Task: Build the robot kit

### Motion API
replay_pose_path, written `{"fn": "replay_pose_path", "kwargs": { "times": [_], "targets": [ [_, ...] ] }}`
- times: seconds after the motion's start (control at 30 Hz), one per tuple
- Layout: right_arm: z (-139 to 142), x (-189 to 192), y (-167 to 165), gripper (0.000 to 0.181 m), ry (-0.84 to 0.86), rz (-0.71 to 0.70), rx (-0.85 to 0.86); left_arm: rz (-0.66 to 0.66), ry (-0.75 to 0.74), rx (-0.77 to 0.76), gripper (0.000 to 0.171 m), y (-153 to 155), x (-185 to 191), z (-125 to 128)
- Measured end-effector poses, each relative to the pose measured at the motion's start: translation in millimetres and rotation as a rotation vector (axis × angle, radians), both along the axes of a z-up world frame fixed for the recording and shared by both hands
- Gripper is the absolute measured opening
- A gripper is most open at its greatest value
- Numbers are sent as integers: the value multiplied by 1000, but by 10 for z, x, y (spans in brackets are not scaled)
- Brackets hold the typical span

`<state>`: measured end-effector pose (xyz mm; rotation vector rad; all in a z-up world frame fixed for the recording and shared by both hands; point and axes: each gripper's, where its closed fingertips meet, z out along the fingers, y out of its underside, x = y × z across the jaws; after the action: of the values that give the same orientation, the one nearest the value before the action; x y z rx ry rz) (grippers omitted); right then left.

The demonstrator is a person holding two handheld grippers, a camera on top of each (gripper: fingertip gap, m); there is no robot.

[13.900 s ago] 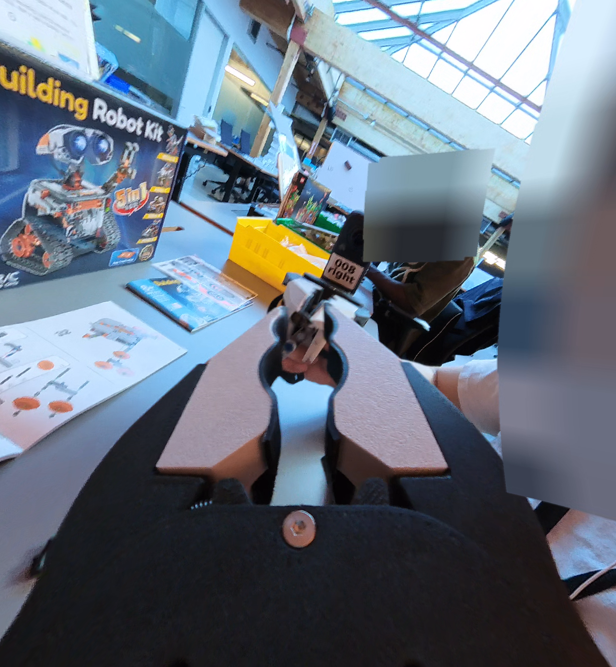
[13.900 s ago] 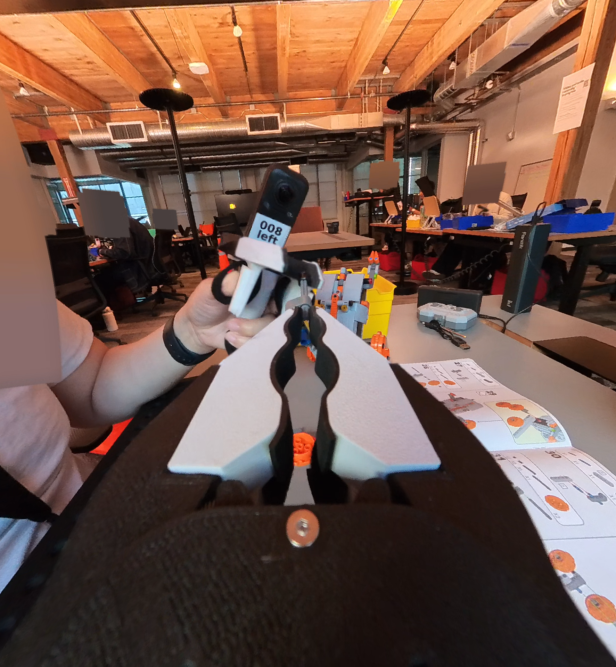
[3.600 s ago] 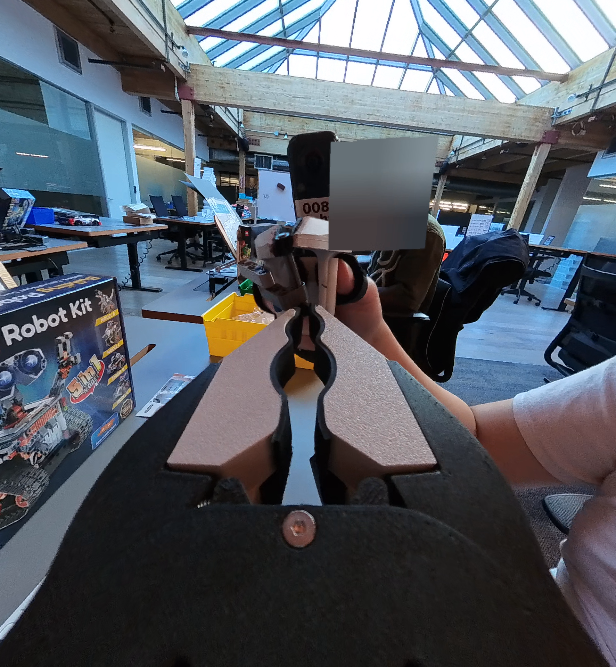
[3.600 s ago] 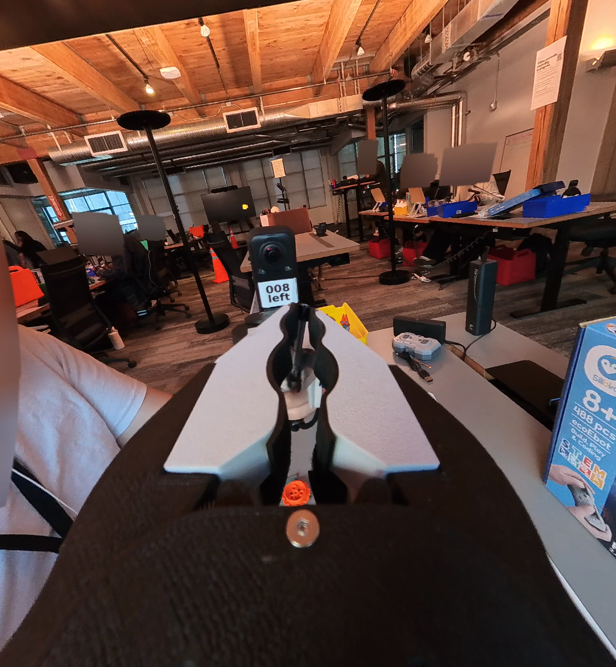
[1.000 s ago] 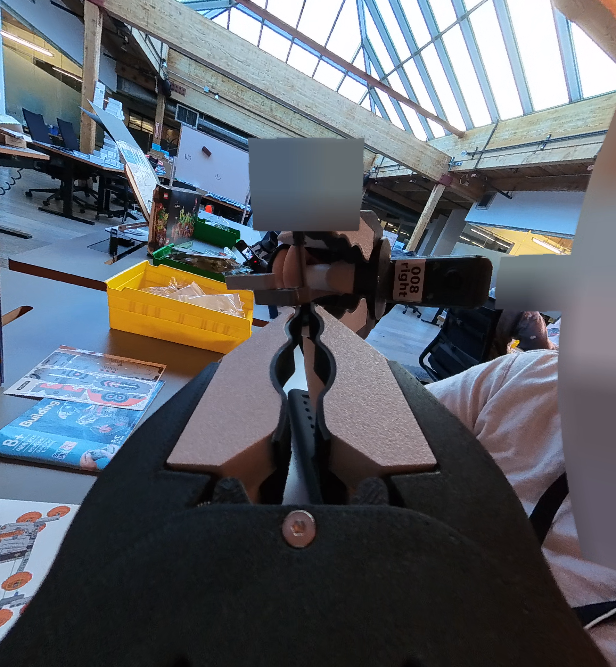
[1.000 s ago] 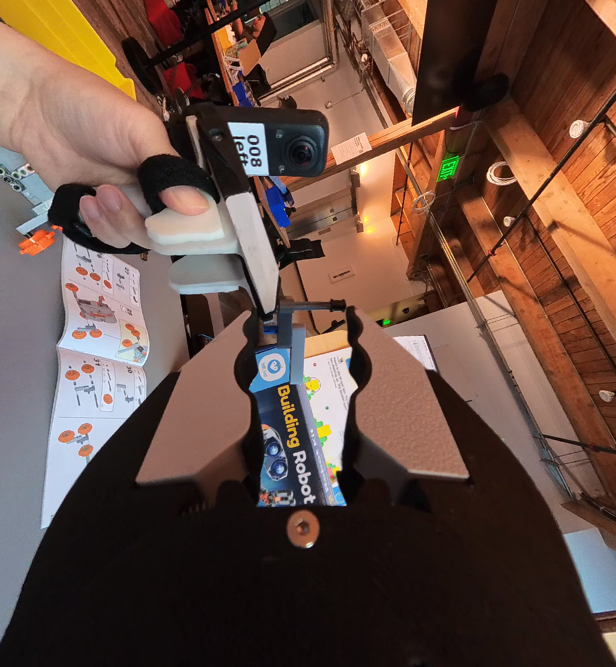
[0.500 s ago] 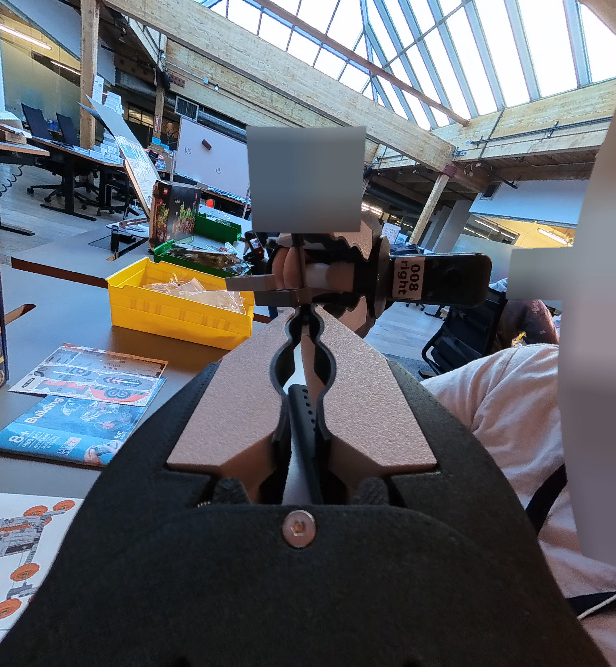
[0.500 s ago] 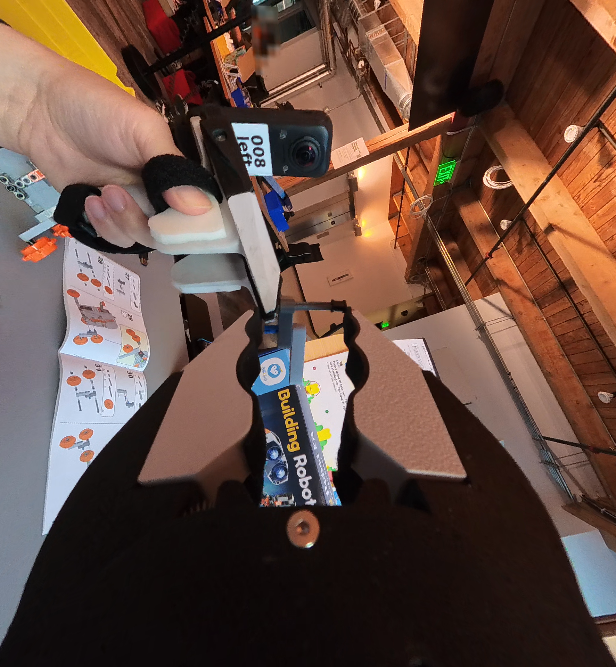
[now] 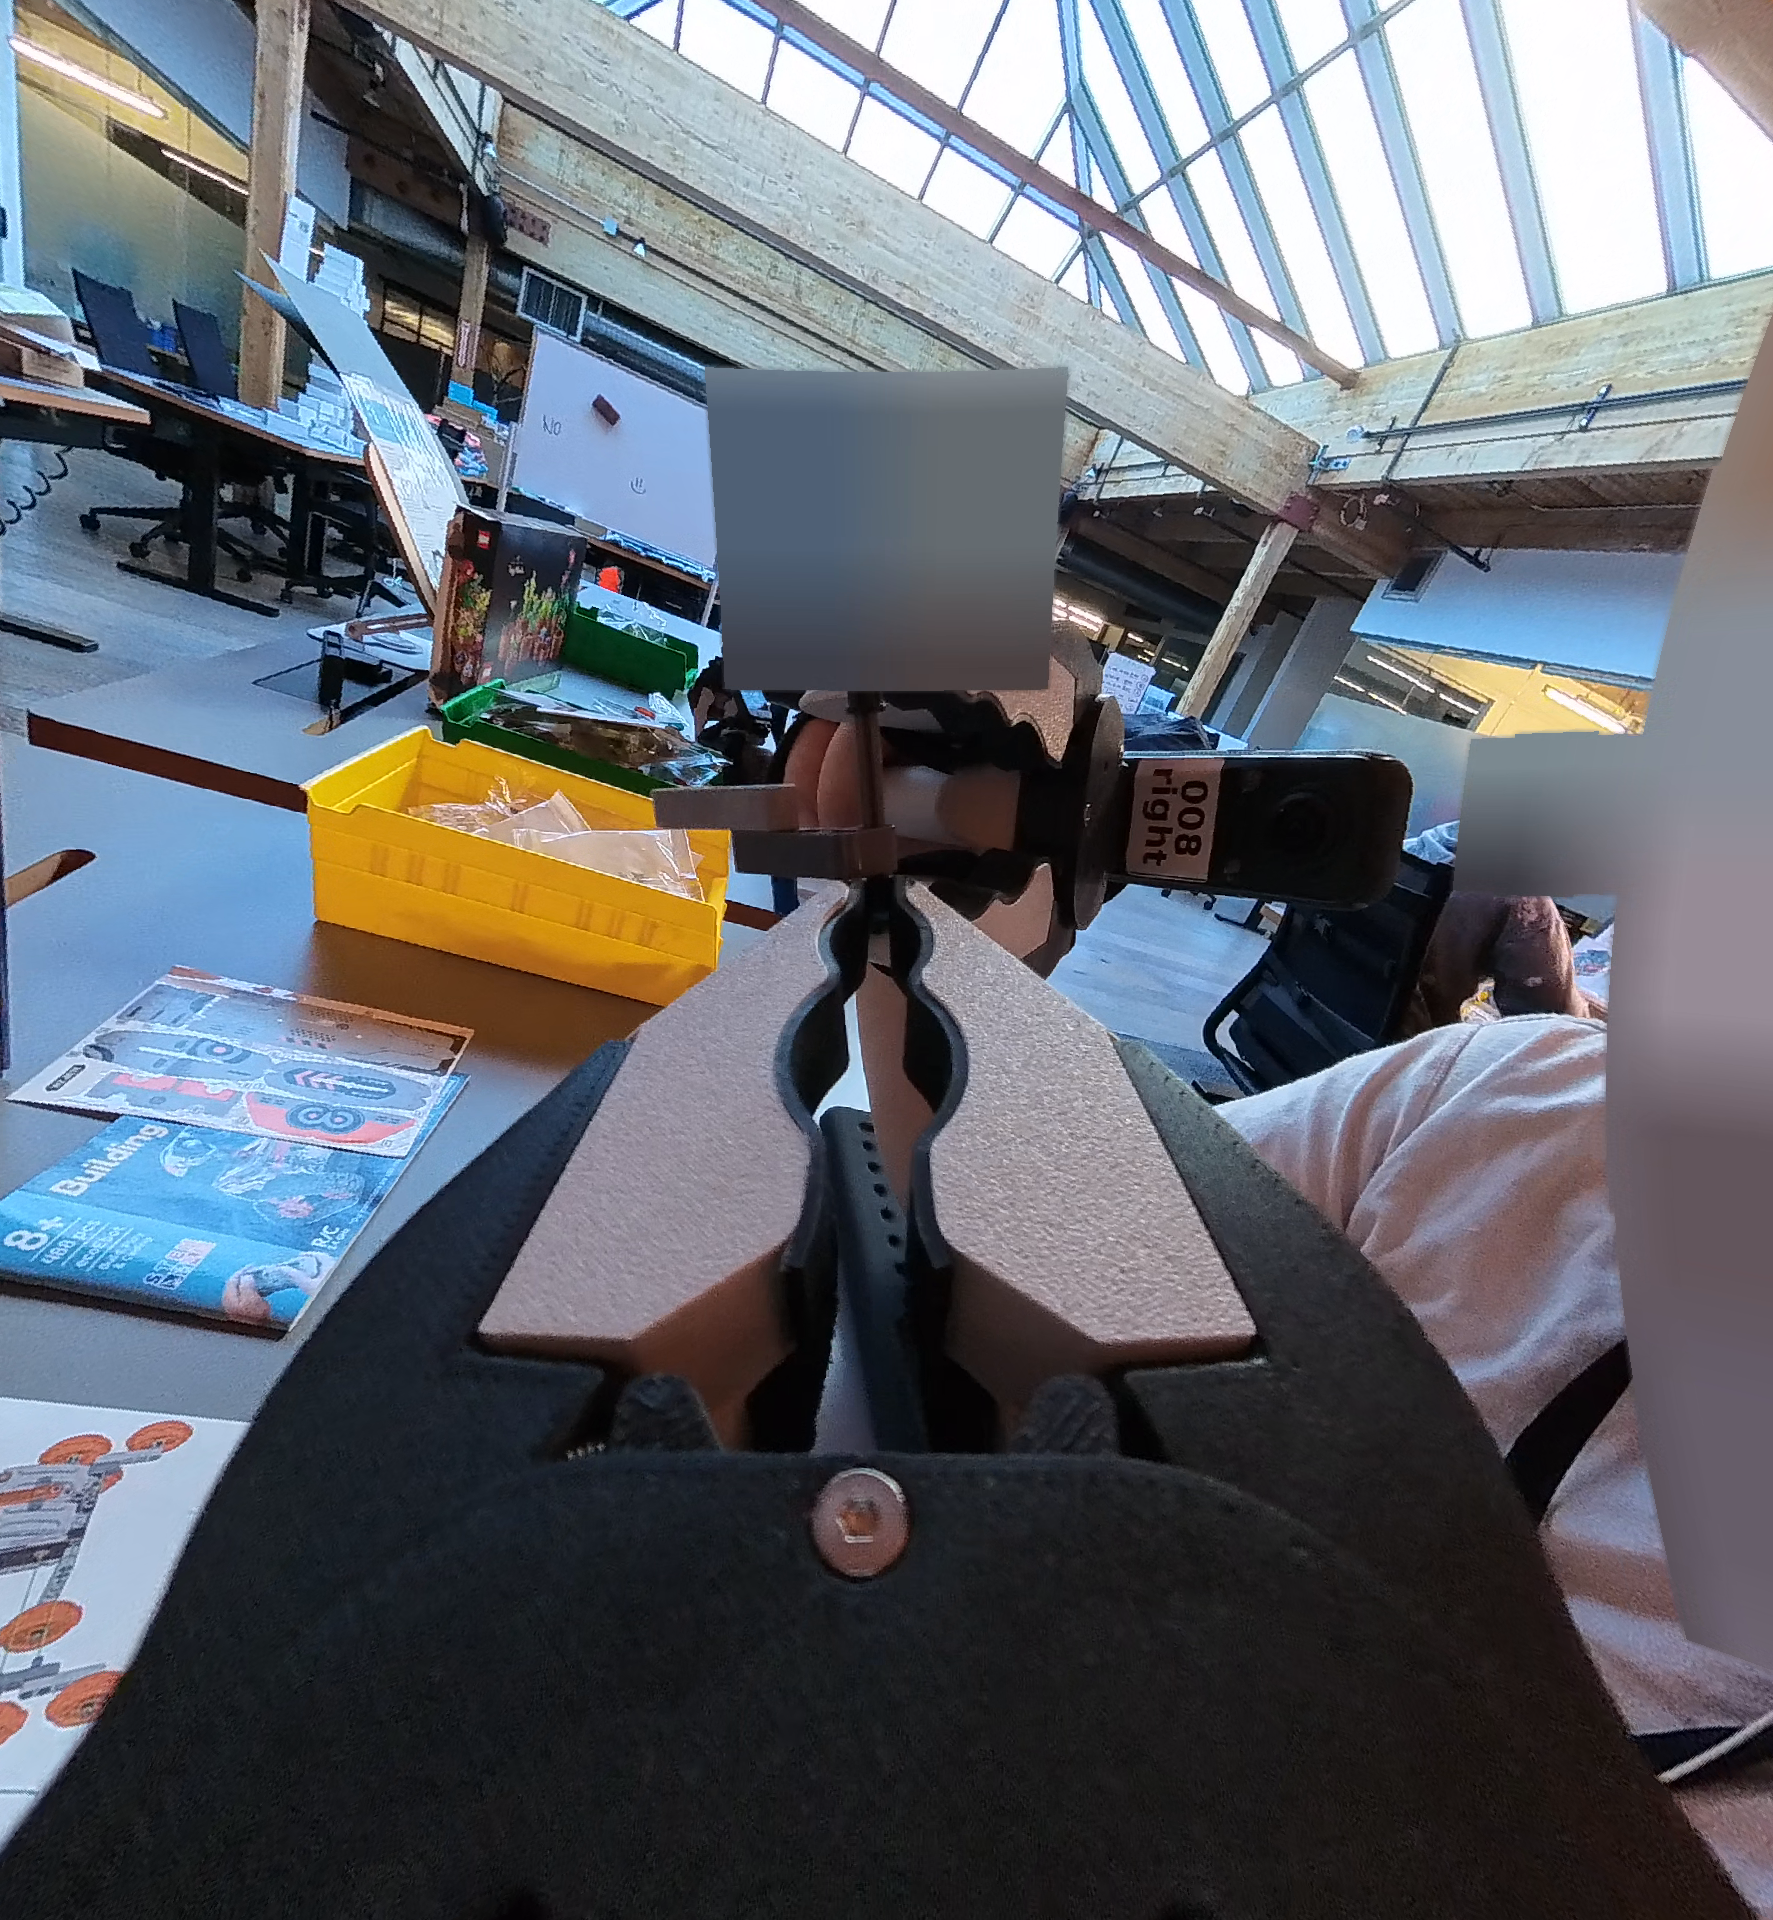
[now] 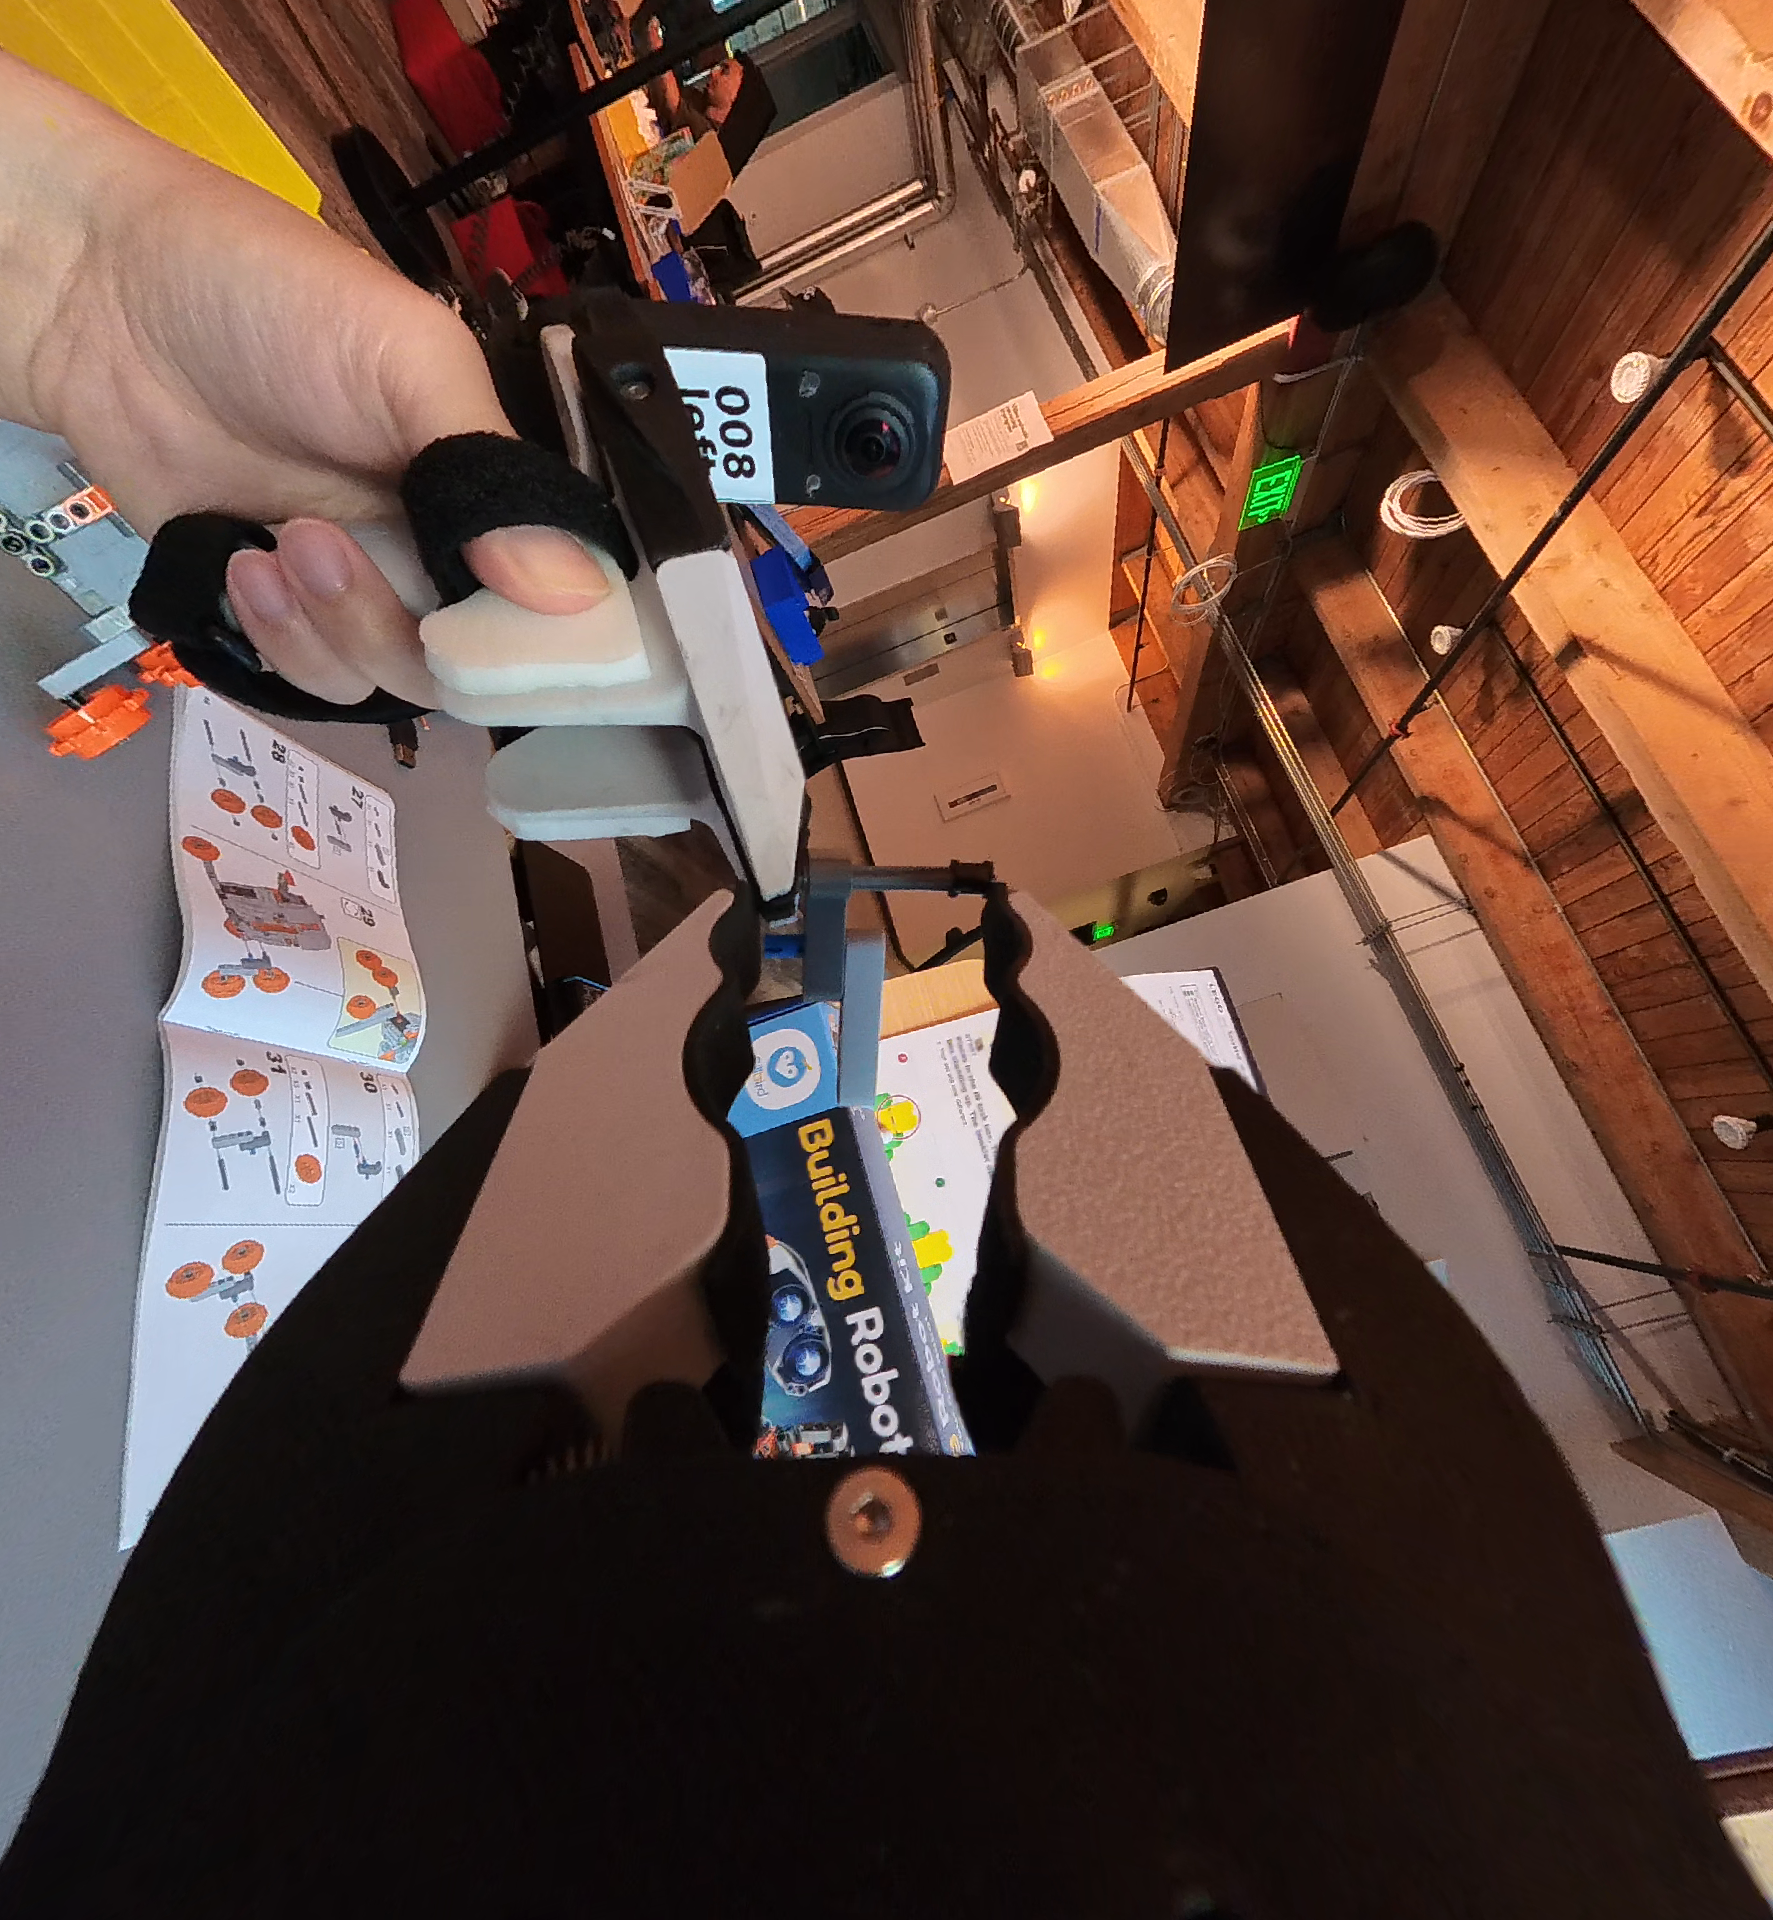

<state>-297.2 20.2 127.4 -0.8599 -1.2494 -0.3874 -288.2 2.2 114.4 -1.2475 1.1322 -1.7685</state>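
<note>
Your left gripper (image 9: 871, 906) is pressed together on the black axle (image 9: 867, 769) of the grey piece (image 9: 809, 857), held in the air above the table (image 9: 186, 904) edge. Your right gripper (image 10: 866, 906) lies rolled on its side with its fingers spread. The axle spans the gap between its tips, and the grey beam hangs down into that gap. Whether the far tip touches the axle's end, you cannot tell.

In the left wrist view, a yellow bin (image 9: 508, 904) of clear bags sits at ten o'clock from the left tips, with a green bin (image 9: 633, 655) behind it. A sticker sheet (image 9: 238, 1060) and a blue booklet (image 9: 165, 1216) lie at eight o'clock. A black perforated strap (image 9: 877, 1236) shows through the gap at six o'clock, and your pale sleeve (image 9: 1433, 1195) fills four o'clock.

In the right wrist view, your left hand (image 10: 186, 343) blocks the ten o'clock side. The open manual (image 10: 279, 1039) lies at nine o'clock, with loose orange parts (image 10: 97, 722) beyond it. The kit box (image 10: 840, 1247) shows between the fingers at six o'clock.

Half a second ago everything stood much the same. At 3.6 s ago the right gripper was upright and nearly closed; now it is turned sideways and spread.
</note>
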Motion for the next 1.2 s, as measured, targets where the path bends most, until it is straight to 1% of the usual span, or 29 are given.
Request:
{"fn": "replay_pose_path", "kwargs": {
  "times": [0.37,0.43,0.67,0.7,0.73,0.77,0.8,0.9,1.0,1.1,1.17,1.2],
  "targets": [
    [-5,3,19,42,3,-4,0,6,0,-14,1,18,6,-2],
    [-17,9,31,42,7,1,-21,8,4,-10,1,23,10,-9],
    [3,26,19,41,29,29,-32,-42,-45,-62,3,3,11,45],
    [-28,14,10,27,11,36,-42,-48,-57,-69,4,1,4,61],
    [-37,-5,-1,22,3,43,-30,-58,-79,-87,5,1,-12,98],
    [-25,-18,-5,22,3,44,-8,-66,-84,-96,6,1,-26,107],
    [-28,-39,-14,22,5,52,-15,-63,-77,-91,2,11,-33,93],
    [-49,-48,28,22,4,38,-35,-30,-59,-76,1,52,-38,67],
    [-45,-33,35,18,17,47,-45,-38,-80,-112,1,80,-50,86],
    [-31,12,72,21,35,31,-55,-14,-86,-121,1,134,-59,84],
    [-19,4,42,24,52,59,-76,-1,-108,-134,1,167,-85,116],
    [-21,-20,13,28,65,88,-105,-1,-114,-141,1,175,-94,126]
  ]
}}
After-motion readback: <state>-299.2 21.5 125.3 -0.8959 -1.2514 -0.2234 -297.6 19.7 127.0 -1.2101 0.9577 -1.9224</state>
